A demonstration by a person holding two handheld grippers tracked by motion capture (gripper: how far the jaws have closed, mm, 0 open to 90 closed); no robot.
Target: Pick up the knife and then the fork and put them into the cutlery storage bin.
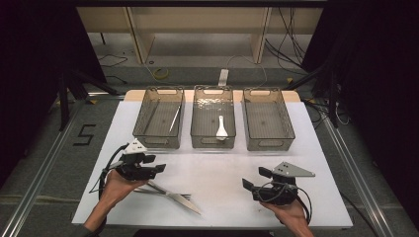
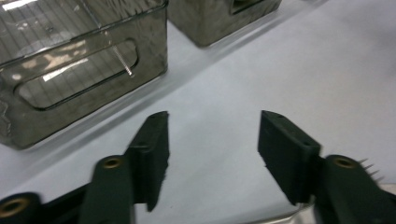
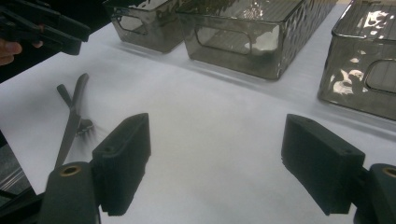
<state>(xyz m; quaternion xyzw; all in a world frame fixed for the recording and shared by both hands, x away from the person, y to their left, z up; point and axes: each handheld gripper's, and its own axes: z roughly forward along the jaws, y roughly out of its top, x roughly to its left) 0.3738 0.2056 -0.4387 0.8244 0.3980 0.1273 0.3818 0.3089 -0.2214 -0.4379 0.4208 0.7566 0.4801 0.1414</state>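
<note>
**Cutlery sort: both grippers open, nothing held**

Left gripper [image 1: 159,169]: I have it over the front-left part of the tabletop [image 1: 222,173], jaws apart and empty. In the left gripper view the white surface shows clean between them. Just in front of it, near the front edge, lie the fork [image 1: 168,194] and the knife [image 1: 179,198], crossed over each other. I judge these are the next pieces to pick, which is why this gripper hovers beside them. The crossing will matter: closing on one may drag the other.

Right gripper [image 1: 253,180]: toward the front-right corner, jaws wide apart, empty, pointed left across the tabletop. Its own view shows the crossed cutlery off to the left. It is well apart from the pieces, so I read it as waiting.

Three clear smoky bins stand side by side along the back edge, handle cut-outs facing me. The left bin [image 1: 159,139] holds a thin rod-like piece, possibly a chopstick [image 1: 175,118], leaning along its length; I cannot tell for certain. The middle bin [image 1: 213,141] holds a white spoon [image 1: 222,128]. The right bin [image 1: 269,140] looks bare. One kind per bin appears to be the scheme.

Writing: a dark "5" [image 1: 85,135] is marked on the floor left of the table. No brand or label is readable on bins, cutlery or grippers.
</note>
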